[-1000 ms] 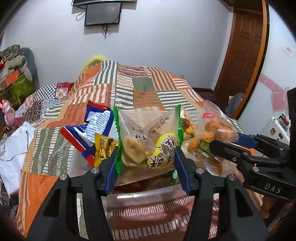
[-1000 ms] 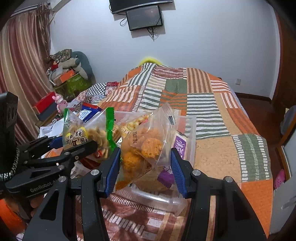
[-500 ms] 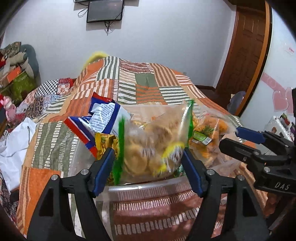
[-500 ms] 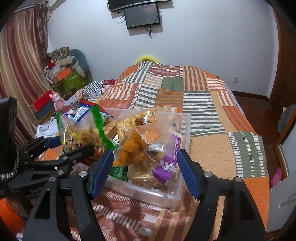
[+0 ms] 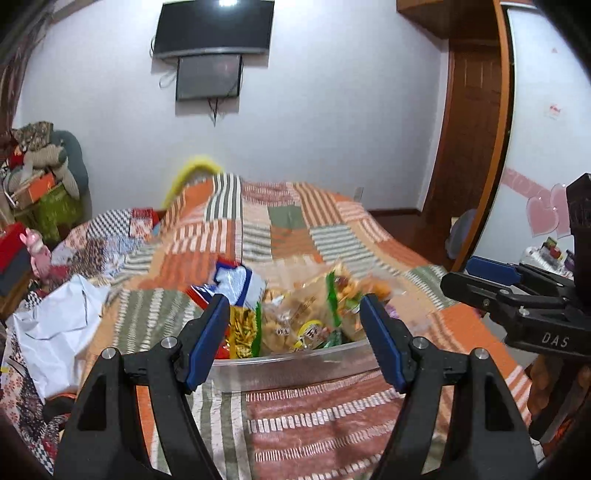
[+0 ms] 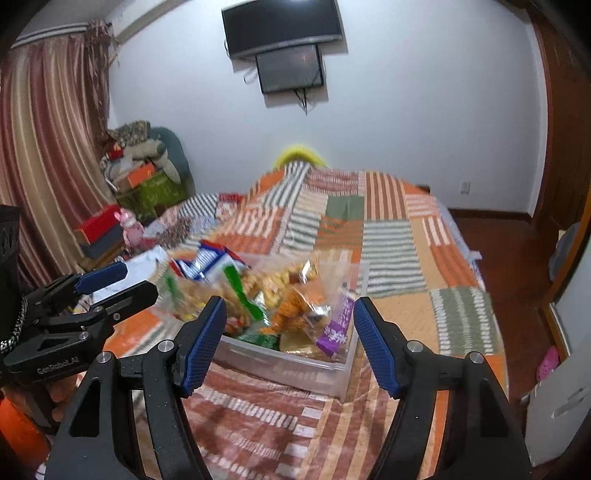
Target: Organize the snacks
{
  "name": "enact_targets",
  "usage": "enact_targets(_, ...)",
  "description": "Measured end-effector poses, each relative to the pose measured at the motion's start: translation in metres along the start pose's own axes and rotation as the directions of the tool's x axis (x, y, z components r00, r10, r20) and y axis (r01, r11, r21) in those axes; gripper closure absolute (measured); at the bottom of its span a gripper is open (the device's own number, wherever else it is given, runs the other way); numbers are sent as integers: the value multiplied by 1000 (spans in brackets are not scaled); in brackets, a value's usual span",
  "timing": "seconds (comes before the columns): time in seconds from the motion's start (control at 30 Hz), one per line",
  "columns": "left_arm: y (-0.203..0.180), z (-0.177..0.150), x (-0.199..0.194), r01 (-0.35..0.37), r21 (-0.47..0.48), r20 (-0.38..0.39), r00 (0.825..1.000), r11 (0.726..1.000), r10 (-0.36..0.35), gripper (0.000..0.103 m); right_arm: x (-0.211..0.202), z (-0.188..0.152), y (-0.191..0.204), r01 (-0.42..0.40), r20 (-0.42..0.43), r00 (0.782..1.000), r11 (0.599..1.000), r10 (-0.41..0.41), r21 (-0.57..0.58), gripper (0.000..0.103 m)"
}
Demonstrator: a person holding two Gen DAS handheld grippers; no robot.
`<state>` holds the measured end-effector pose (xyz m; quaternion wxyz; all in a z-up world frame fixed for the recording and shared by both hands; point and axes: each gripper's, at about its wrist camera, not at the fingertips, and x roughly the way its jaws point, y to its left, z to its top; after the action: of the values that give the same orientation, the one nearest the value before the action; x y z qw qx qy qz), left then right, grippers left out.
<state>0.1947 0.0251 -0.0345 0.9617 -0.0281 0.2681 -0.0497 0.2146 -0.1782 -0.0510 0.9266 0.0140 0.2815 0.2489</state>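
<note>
A clear plastic bin (image 5: 291, 363) is set on a bed, on top of a patchwork quilt (image 5: 314, 236) with orange, green and white stripes. The bin is packed full of snack bags. A see-through bag with green edges (image 5: 295, 317) is seen in the middle, with round crackers inside. A bag of yellow sticks (image 5: 242, 330) is tucked just beside it, on its left in the left wrist view. A blue, white and red bag (image 5: 234, 282) is propped up at the far left corner. In the right wrist view, a bag of orange snacks (image 6: 299, 314) is seen near the front of the bin, and a purple pack (image 6: 338, 325) is leaned against the bin's right wall.

The left tool (image 5: 295, 341) is held above the near edge of the bin. Its blue pads are spread apart, and nothing is gripped between them. The right tool (image 6: 288, 343) is held the same way, wide open and empty, with the bin seen past it. Each tool is seen from the side in the other view, and the two are kept well apart.

A pile of white cloth (image 5: 62, 325) is spread on the bed to the left of the bin. A dark screen (image 6: 282, 24) is hung on the white wall behind the bed.
</note>
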Motion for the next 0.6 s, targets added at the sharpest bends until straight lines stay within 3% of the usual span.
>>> enact_targets(0.33,-8,6,-93,-8,11,146,989,1000,6,25,-79,4,30,-17,158,987,999,23,-35,26)
enact_targets(0.4,-10,3,-110,-6,3,173,985,1000,5,17,-92,0,39,-11,186,982,998,21,-58,25)
enact_targets(0.6,-12,-6,-145,20,-34,228,974,999,-11,5,-112,-12,53,2,239,971,997,18,-82,19)
